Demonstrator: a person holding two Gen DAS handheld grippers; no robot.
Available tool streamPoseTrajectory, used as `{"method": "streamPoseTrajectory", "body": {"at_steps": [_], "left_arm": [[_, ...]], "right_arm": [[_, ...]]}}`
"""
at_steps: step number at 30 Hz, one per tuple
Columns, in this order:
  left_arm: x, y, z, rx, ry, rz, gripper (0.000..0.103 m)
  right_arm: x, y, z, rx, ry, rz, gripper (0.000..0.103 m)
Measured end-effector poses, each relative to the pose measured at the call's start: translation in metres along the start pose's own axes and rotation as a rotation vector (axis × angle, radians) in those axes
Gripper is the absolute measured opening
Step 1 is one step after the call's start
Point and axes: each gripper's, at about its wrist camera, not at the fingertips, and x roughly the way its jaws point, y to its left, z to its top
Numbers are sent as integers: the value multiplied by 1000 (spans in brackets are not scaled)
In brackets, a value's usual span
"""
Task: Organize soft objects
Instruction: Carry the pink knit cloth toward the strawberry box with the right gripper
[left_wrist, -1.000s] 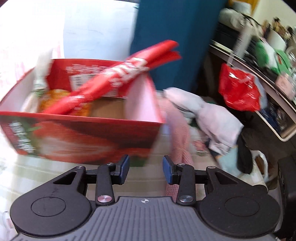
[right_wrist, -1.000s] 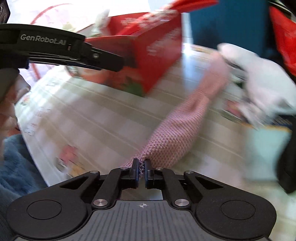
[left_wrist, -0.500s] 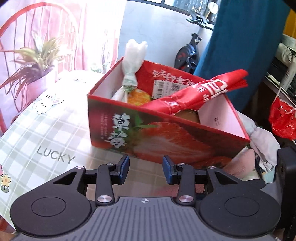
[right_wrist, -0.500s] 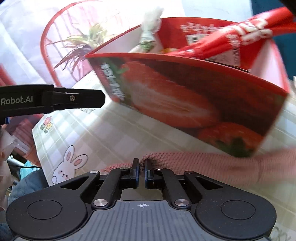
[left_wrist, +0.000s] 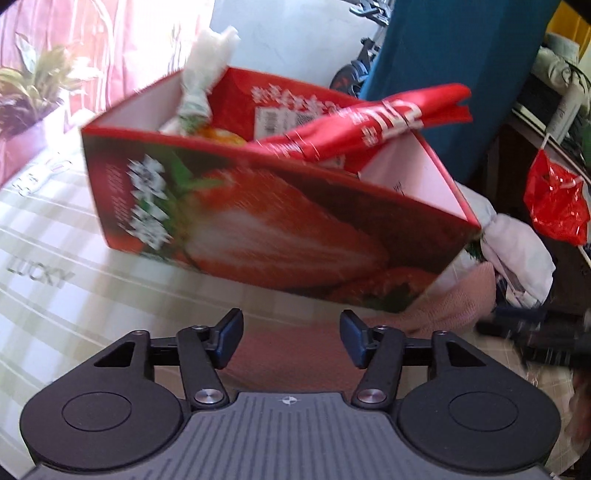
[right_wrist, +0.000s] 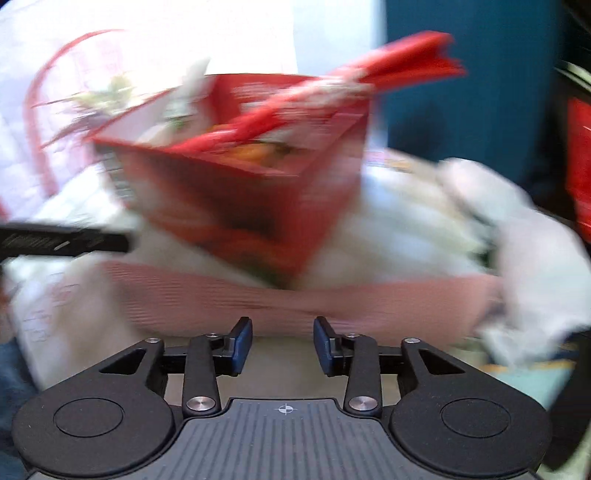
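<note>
Both grippers are standing with jaws apart and gripping nothing. Left gripper (left_wrist: 291, 338) is hovering low over the checked tablecloth (left_wrist: 55, 295), its blue pads on either side of a stretch of the pink knitted cloth (left_wrist: 454, 299). Right gripper (right_wrist: 283, 345) is hovering just short of the same cloth (right_wrist: 295, 299), which is lying flat across the table as a long ribbed band, dusty pink, running left to right in front of the red strawberry box (right_wrist: 236, 206). One end of the band is reaching the white crumpled fabric (left_wrist: 517, 254) at the right of the box. Inside the box, a red printed packet (left_wrist: 362, 129) is leaning out over the far corner, and a white twisted bag (left_wrist: 203, 85) is sticking up at the left. The right wrist view is heavily blurred.
</note>
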Motion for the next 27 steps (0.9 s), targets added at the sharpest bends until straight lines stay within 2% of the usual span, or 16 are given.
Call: {"method": "streamPoseTrajectory", "body": {"at_steps": [4,7,10,14,16,18,21,23,27], "left_arm": [[14,-9,-8,10,32,-5,66],[26,-17,-11,28,53,0,66],[32,-22,-17,44,74,8,66],[40,-27,-23,63,88,24,65],[41,-27,-24,68,82,33,62],[43,-28,-25,71,77,46,55],[46,-30,-25,75,69,66,41],[48,-29,-24,73,65,59,23],[43,-27,-25,79,55,49,8]], "right_arm": [[3,-39,0,61,-55,-96,51],[13,-53,0,84,-70,-127,53],[26,-58,-2,89,-66,-142,60],[42,-60,-4,67,-51,-146,59],[49,-57,-3,53,-39,-139,54],[52,-53,-6,50,-29,-131,47],[52,-52,-11,68,-39,-114,38],[50,-51,-14,82,-45,-108,30],[46,-43,-21,82,-52,-112,16]]}}
